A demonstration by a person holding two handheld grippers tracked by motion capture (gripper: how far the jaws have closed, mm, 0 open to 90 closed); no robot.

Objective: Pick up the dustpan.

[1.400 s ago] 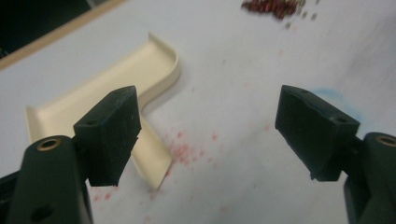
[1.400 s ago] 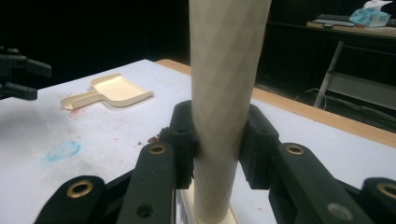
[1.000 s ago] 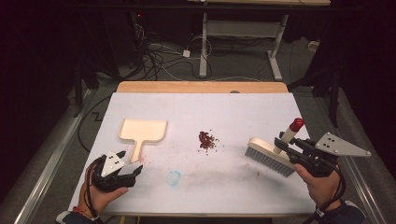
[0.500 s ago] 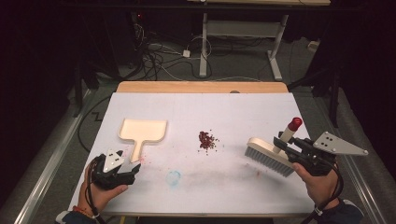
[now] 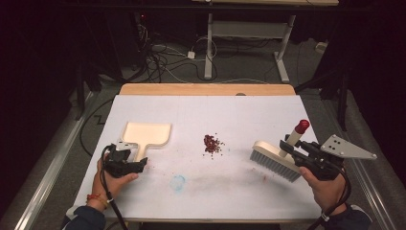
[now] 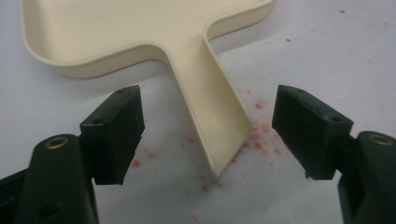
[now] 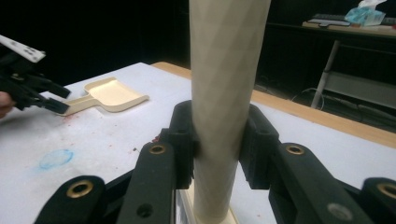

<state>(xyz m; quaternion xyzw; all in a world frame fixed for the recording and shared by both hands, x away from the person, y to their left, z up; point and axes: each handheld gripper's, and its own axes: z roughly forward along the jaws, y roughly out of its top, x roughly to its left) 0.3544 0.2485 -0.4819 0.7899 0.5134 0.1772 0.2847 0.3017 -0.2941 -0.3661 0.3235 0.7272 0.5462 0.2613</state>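
A dark room: cables (image 5: pixel 163 55) litter the grey floor (image 5: pixel 239 67) beside a white-legged desk (image 5: pixel 249 28).

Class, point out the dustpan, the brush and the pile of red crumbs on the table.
dustpan (image 5: pixel 146 133): high view, its tray.
brush (image 5: pixel 274 160): high view, its bristles.
pile of red crumbs (image 5: pixel 212 143): high view, its middle.

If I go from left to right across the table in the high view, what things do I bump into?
Left hand-held gripper → cream dustpan → blue smudge → little pile of red crumbs → brush → right hand-held gripper, shut on the brush's handle.
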